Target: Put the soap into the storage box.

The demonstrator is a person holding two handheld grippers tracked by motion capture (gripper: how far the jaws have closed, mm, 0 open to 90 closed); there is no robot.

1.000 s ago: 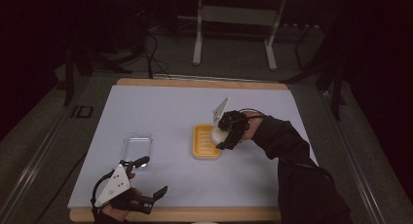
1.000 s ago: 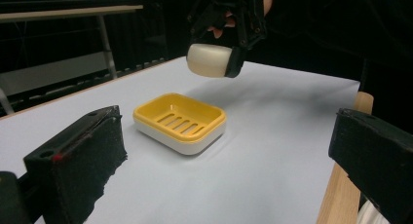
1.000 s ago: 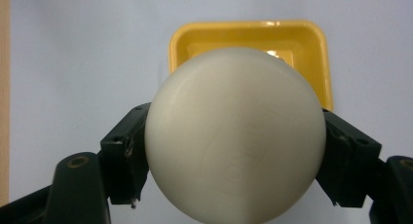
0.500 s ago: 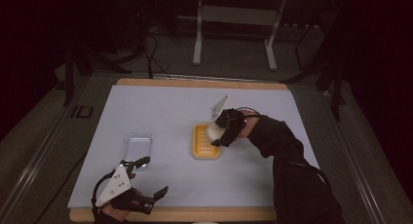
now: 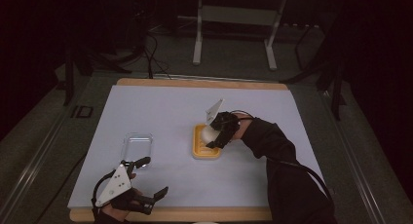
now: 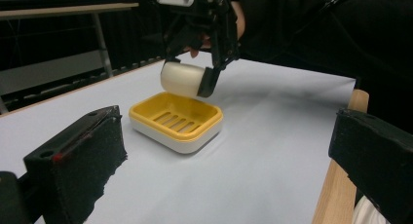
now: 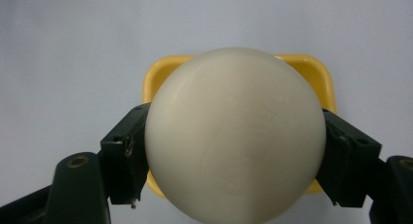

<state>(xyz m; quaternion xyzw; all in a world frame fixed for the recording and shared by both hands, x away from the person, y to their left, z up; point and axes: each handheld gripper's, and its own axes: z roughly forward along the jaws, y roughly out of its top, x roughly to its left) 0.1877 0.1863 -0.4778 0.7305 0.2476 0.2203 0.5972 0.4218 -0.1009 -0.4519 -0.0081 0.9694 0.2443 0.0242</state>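
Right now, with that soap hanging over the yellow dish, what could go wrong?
The soap bar is pinched only at its rounded sides by the right tongs, so it might slip out. It hangs above the yellow dish, off toward one edge, so a drop might hit the rim and tip or shift the dish.

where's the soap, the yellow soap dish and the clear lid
soap point(image 7: 234, 136): right gripper view, middle of its rounded face
yellow soap dish point(image 6: 175, 119): left gripper view, slotted floor
clear lid point(image 5: 137, 145): high view, its centre
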